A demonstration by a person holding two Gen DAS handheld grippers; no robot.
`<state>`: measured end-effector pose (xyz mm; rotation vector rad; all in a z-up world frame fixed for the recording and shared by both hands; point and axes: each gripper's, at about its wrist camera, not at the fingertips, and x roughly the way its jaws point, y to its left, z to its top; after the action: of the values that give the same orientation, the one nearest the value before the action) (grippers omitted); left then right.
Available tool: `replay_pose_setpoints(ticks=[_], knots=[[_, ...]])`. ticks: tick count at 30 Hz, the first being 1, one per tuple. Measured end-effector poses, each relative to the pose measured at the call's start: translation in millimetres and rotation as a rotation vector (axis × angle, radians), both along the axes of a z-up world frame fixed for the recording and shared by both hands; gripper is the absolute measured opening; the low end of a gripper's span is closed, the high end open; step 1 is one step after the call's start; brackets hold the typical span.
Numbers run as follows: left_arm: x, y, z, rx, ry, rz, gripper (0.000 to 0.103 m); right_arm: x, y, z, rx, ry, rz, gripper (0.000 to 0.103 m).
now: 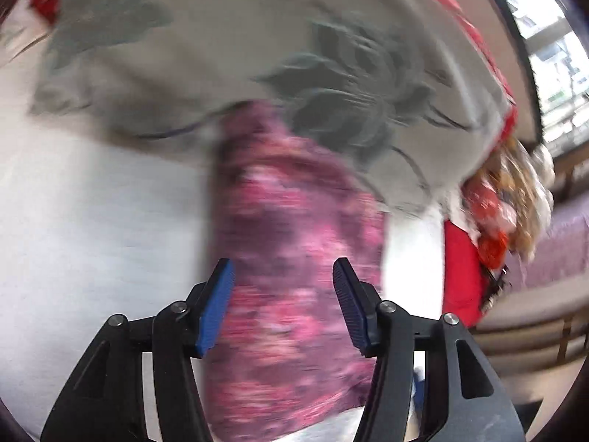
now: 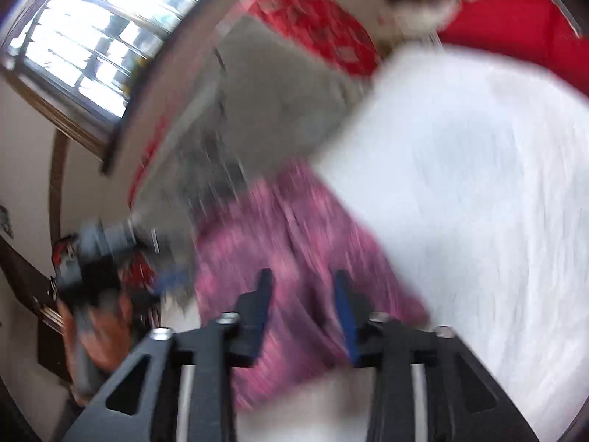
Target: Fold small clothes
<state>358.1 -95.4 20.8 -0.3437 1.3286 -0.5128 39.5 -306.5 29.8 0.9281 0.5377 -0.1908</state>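
— So where's the garment?

— The pink floral cloth [image 1: 294,250] lies in a long strip on the white sheet [image 1: 92,228], its far end tucked under the grey leaf-print blanket [image 1: 221,55]. Both views are blurred.

— And the grippers?

— The left gripper [image 1: 283,302] has its jaws apart, above the strip, holding nothing. The right gripper [image 2: 303,313] is likewise apart over the cloth's near end.

— How will it handle?

— Light, limp and probably slippery, I'd judge; pinch a corner or hem at the near edge.

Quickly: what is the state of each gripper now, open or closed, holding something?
Left gripper: jaws open, holding nothing; pink floral garment lies below.
Right gripper: jaws open, holding nothing.
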Motion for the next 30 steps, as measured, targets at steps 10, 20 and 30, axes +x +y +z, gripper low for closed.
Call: replay_pose_setpoints(ticks=[10, 20, 30], knots=[[-15.6, 17.6, -33.7, -0.04, 0.094, -0.03, 0.054, 169.3, -14.9, -50.6, 0.017, 0.242, 0.318, 0.059], [-25.3, -36.2, -50.1, 0.163, -0.038, -0.085, 0.071, 155.2, -34.3, -19.8, -0.21, 0.159, 0.301, 0.008], [-87.3, -5.0, -41.5, 0.228, -0.092, -0.111, 0.082, 91.5, -26.8, -22.2, -0.168, 0.133, 0.346, 0.037]])
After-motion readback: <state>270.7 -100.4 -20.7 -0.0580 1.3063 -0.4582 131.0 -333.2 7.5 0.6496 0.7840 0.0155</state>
